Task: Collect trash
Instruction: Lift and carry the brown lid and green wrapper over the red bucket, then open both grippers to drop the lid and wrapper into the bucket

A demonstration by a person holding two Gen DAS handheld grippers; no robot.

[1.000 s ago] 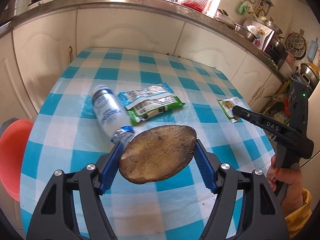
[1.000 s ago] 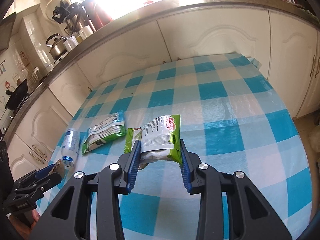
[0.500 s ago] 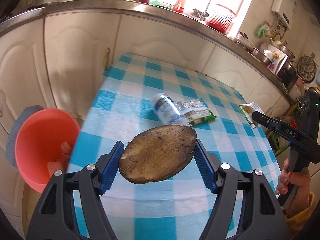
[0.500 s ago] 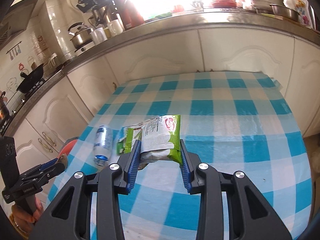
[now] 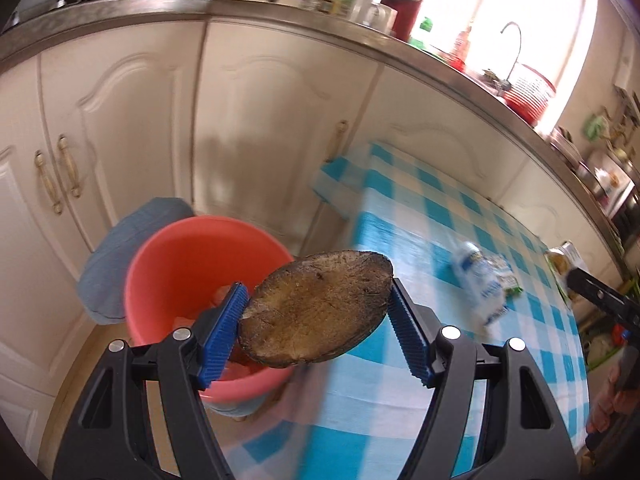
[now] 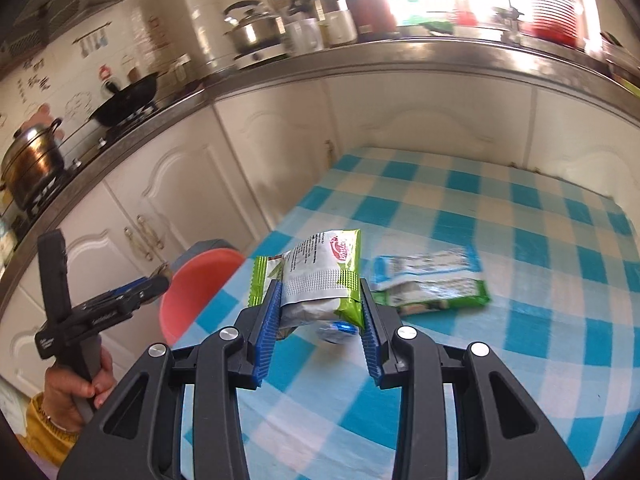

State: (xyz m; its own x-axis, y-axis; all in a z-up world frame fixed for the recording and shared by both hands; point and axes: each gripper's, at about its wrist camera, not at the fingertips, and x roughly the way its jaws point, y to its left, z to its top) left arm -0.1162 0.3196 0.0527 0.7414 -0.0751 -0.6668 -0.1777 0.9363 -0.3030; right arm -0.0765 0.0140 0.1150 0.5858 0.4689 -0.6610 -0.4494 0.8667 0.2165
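Observation:
My left gripper (image 5: 316,330) is shut on a flat brown oval peel (image 5: 316,306), held in the air over the near right rim of a red bucket (image 5: 168,252) that stands on the floor beside the table. Some scraps lie in the bucket's bottom. My right gripper (image 6: 320,326) is shut on a green and white snack wrapper (image 6: 320,268), above the checked table near its left edge. The red bucket (image 6: 196,284) also shows left of the table in the right wrist view, with the left gripper (image 6: 156,284) over it.
A crushed plastic bottle (image 5: 480,284) and a green packet (image 6: 432,284) lie on the blue and white checked tablecloth (image 5: 420,208). White cabinets (image 5: 132,120) under a steel counter run behind the bucket and table. A blue cushion (image 5: 120,240) sits behind the bucket.
Both grippers have swung left with their loads. The left gripper with the peel has gone from above the table to over the red bucket; the right gripper with the wrapper has neared the table's left edge.

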